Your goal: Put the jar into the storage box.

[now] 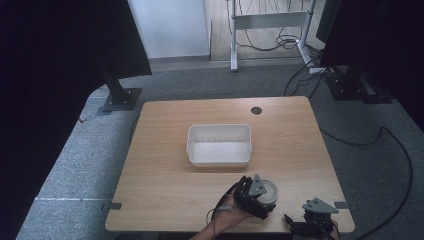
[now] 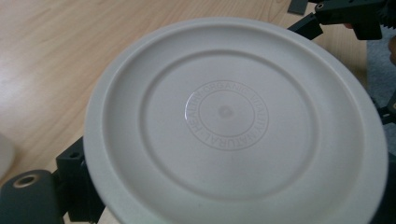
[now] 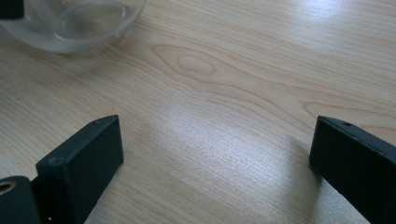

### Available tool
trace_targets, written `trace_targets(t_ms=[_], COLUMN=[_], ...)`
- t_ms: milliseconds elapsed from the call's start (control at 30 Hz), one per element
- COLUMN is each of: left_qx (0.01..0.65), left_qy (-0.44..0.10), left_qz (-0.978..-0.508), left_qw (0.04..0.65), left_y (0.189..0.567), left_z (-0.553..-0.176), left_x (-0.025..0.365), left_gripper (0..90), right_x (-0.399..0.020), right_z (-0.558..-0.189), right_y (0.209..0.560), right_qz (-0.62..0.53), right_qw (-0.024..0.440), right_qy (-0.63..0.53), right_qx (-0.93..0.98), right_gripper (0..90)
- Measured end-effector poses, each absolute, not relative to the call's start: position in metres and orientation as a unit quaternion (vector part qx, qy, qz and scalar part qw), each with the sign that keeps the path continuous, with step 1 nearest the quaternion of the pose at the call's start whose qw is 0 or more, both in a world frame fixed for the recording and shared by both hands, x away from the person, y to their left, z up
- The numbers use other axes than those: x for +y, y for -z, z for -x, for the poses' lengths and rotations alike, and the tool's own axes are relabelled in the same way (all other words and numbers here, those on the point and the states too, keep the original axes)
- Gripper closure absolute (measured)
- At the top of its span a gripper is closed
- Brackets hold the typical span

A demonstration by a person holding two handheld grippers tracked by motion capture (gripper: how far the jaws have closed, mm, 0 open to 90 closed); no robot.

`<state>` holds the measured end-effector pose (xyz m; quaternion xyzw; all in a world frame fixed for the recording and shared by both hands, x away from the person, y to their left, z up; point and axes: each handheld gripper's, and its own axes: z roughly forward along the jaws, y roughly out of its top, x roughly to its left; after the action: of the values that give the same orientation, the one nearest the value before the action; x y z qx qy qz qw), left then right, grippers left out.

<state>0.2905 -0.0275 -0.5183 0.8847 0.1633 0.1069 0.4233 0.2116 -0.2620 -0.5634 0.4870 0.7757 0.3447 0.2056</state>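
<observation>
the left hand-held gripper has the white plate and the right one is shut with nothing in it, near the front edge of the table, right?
Nearly. The right hand-held gripper is open, not shut: the right gripper view shows its jaws wide apart over bare table. The left hand-held gripper does have the white plate.

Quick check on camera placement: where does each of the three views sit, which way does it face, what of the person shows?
High view: above the person's side, facing forward and down on the table and white bin; a hand and both grippers enter at the bottom.
Left gripper view: rides the left gripper, facing a pale round dish close up.
Right gripper view: rides the right gripper, facing bare tabletop between its spread fingers.
Shared: the dish, seen from above and close up.
</observation>
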Motion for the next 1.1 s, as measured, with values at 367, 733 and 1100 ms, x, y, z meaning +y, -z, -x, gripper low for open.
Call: trace_targets(t_ms=[367, 733, 1100], left_qx=[0.158, 0.168, 0.187], left_qy=[-0.110, -0.125, -0.139], left_qz=[-0.888, -0.885, -0.882], left_qw=[0.418, 0.415, 0.410], left_y=[0.508, 0.496, 0.488], left_z=[-0.297, -0.308, -0.323], left_x=[-0.011, 0.008, 0.028], left_gripper=[9.7, 9.7, 9.7], right_x=[-0.262, -0.262, -0.262], right_z=[-0.212, -0.212, -0.212], right_y=[0.563, 0.563, 0.563], right_qz=[-0.487, -0.487, -0.487], right_qw=[0.206, 0.206, 0.206], right_qy=[-0.345, -0.344, -0.345], right_qx=[0.776, 0.776, 0.776], right_gripper=[2.4, 2.3, 2.3])
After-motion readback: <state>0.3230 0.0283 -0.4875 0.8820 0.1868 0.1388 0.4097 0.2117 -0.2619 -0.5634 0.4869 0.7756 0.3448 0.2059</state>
